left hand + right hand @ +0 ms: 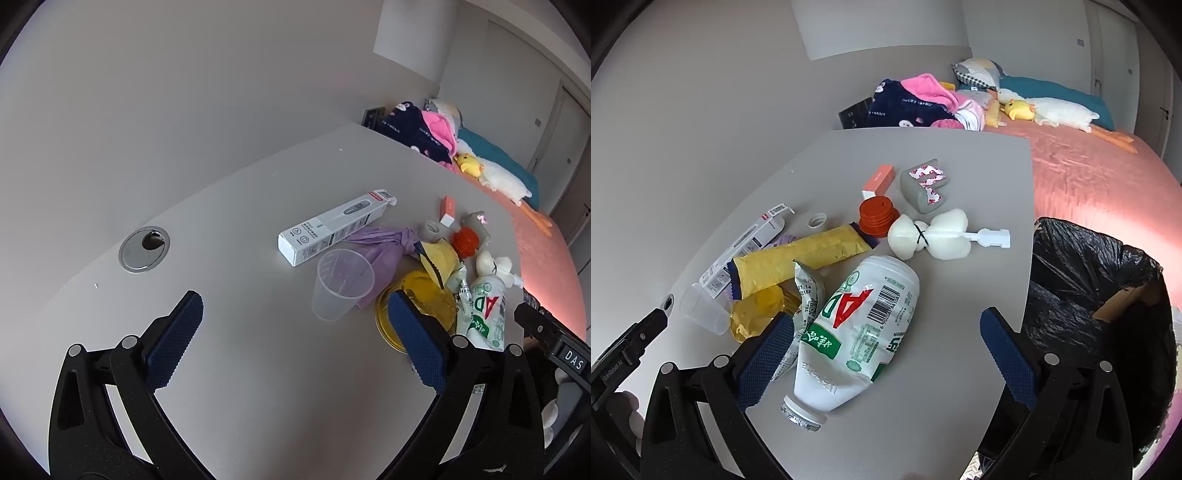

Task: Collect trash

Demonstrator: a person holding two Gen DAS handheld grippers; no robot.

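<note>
Trash lies on a grey table (960,177). A squashed white AD bottle (864,325) lies on its side between the open jaws of my right gripper (886,354), apart from both pads. Behind it are a yellow wrapper (798,254), an orange cap (877,216), a white sponge brush (934,236) and a grey corner guard (923,184). My left gripper (295,332) is open and empty above the table. A clear plastic cup (341,284) lies just ahead of it, with a long white box (332,230) and a purple bag (376,247) behind.
A bin lined with a black bag (1089,280) stands at the table's right edge. A bed with a pink cover (1089,173), clothes and plush toys lies beyond. A metal cable grommet (144,249) is set in the table's left part.
</note>
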